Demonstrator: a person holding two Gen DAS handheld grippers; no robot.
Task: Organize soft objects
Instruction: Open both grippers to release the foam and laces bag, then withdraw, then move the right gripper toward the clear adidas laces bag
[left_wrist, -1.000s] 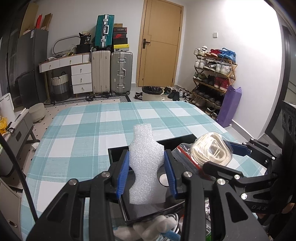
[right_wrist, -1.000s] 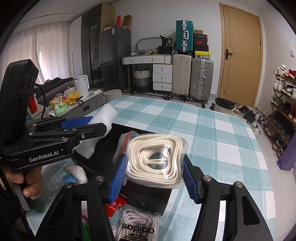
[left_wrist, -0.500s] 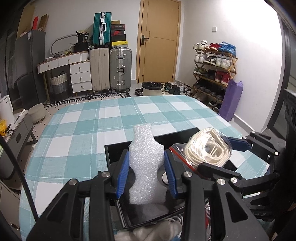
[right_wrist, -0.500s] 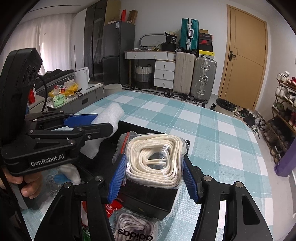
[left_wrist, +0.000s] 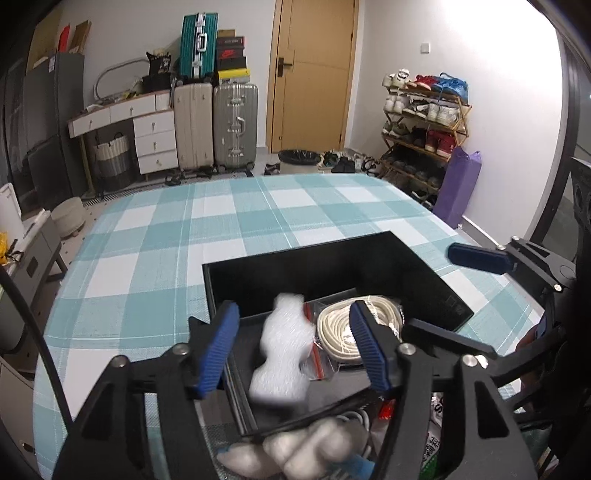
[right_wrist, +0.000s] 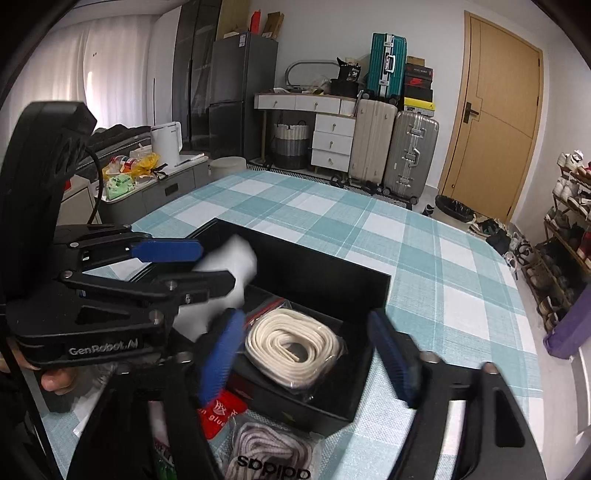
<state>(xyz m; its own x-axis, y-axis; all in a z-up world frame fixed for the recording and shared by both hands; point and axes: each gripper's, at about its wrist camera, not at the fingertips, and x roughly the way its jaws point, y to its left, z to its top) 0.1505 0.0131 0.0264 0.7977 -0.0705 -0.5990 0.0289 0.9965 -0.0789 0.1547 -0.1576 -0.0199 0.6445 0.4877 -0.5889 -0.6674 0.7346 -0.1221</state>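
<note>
On the checked tablecloth (left_wrist: 155, 258), foam (left_wrist: 282, 354) and laces (right_wrist: 295, 343) lie boxed (left_wrist: 332, 266).

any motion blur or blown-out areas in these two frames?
Left wrist: white foam piece smeared by motion blur, white items at the bottom edge soft, wall at upper right blown out. Right wrist: right gripper fingers and the foam blurred, bright curtain overexposed; bagged cream rope sharp.

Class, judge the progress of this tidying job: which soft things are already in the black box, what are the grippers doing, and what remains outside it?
Done: the bagged cream lace coil lies in the black box. In hand: the left gripper and right gripper are both opening; the blurred white foam piece sits loose in the box. Left: another bagged lace bundle and white soft pieces lie outside, nearer the cameras.
</note>
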